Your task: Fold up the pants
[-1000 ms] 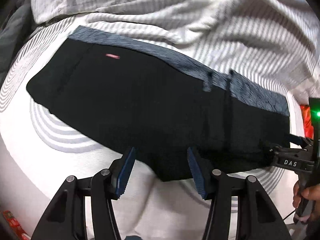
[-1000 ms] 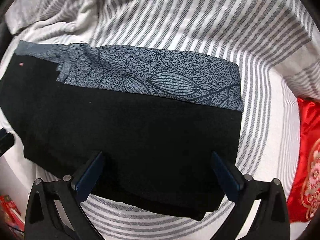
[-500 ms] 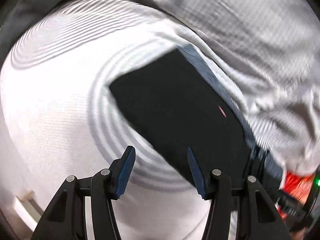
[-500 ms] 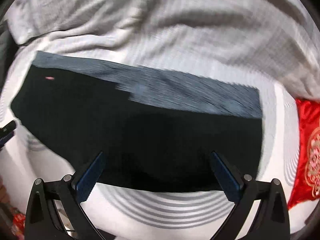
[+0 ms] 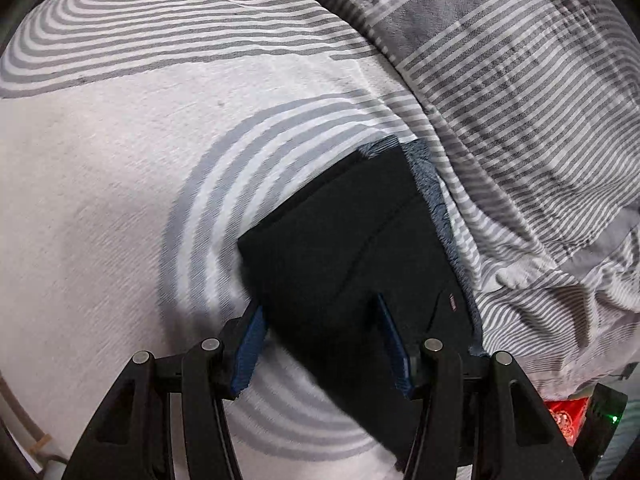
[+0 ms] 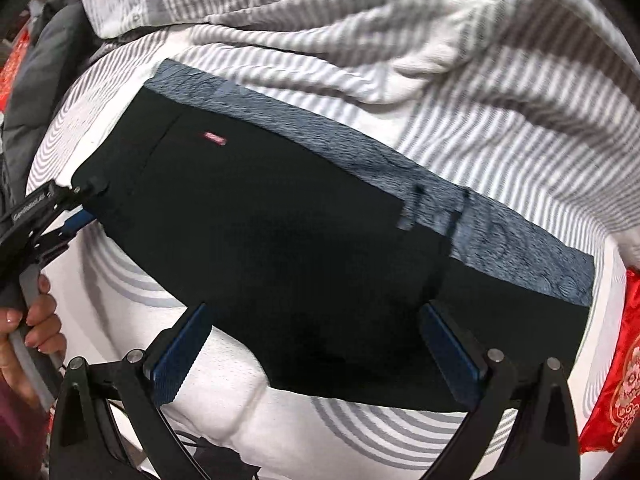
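Both-handed, left gripper (image 5: 318,344) and right gripper (image 6: 316,344) gape over pants (image 6: 280,220).

Left gripper (image 5: 320,344), jaws spread apart, is hovering over the end of black folded pants (image 5: 352,248) lying on a grey-and-white striped bedsheet (image 5: 120,160), beside a rumpled striped duvet (image 5: 520,100).

A bed fills both views, covered by a white sheet (image 5: 100,200) printed with grey concentric rings. A rumpled grey-and-white striped duvet (image 5: 520,100) is bunched along its far side. A red embroidered cushion (image 6: 616,380) lies at the right edge of the bed. Dark grey fabric (image 6: 40,92) sits at the far left. The lighting is even and soft.
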